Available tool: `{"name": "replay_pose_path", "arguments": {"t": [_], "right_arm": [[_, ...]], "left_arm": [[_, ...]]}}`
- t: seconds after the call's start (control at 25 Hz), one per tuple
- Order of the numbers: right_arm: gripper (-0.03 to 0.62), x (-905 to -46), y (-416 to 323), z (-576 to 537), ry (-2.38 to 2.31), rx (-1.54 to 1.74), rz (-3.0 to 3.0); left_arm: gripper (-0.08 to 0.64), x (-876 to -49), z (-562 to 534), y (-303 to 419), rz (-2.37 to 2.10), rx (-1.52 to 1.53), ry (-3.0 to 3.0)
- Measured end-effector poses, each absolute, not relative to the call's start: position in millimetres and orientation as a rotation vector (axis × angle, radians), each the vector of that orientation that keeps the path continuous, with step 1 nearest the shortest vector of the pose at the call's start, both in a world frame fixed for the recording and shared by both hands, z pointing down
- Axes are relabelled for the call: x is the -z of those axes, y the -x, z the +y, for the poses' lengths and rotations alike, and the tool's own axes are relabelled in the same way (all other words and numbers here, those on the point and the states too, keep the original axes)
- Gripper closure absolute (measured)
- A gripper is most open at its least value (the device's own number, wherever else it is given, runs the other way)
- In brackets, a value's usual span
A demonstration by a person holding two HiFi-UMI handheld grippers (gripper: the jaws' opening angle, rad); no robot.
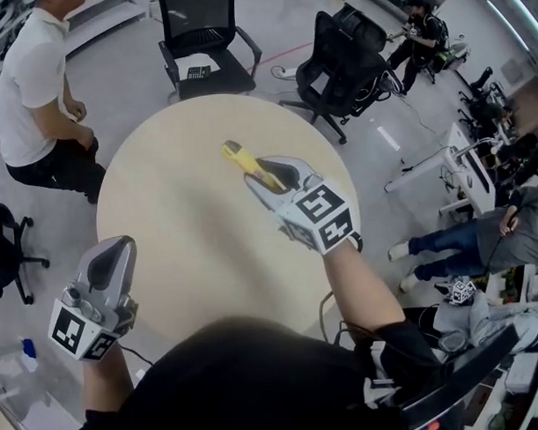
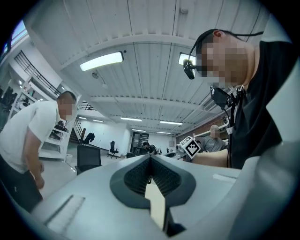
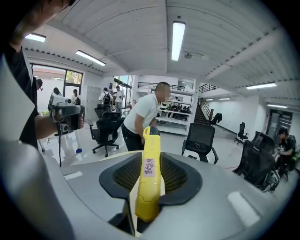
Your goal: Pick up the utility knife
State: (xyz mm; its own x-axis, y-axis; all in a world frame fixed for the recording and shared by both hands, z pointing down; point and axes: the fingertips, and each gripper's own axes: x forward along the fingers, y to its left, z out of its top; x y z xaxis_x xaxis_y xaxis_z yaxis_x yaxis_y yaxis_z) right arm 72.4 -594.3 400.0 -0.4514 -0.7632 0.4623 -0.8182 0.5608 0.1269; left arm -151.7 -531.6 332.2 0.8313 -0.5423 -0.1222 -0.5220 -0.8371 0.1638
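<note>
My right gripper is shut on the yellow utility knife and holds it up above the round beige table. In the right gripper view the knife lies lengthwise between the dark ribbed pads, its tip sticking out ahead of the gripper and a small pink label on its top. My left gripper hangs over the table's near left edge. Seen in the left gripper view, that gripper has its jaws together with nothing between them.
A person in a white shirt stands at the table's far left. A black office chair stands behind the table and another at the back right. Seated people and desks fill the right side.
</note>
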Motion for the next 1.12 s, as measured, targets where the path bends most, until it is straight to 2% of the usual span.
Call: {"name": "replay_pose_path", "arguments": {"t": [0.32, 0.56, 0.76, 1.12], "right_arm": [[0.454, -367, -55, -549, -1.353, -0.131, -2.333], [0.451, -343, -73, -509, -1.379, -0.118, -2.379], [0.451, -324, -115, -475, -1.357, -0.060, -2.444], [0.450, -281, -206, -389, -1.204, 0.116, -2.617]], "left_arm": [[0.566, -312, -500, 190, -0.812, 0.238, -2.949], [0.566, -294, -476, 183, -0.811, 0.254, -2.972], [0.566, -276, -446, 150, -0.875, 0.272, -3.000], [0.566, -276, -378, 35, -0.901, 0.318, -2.918]]}}
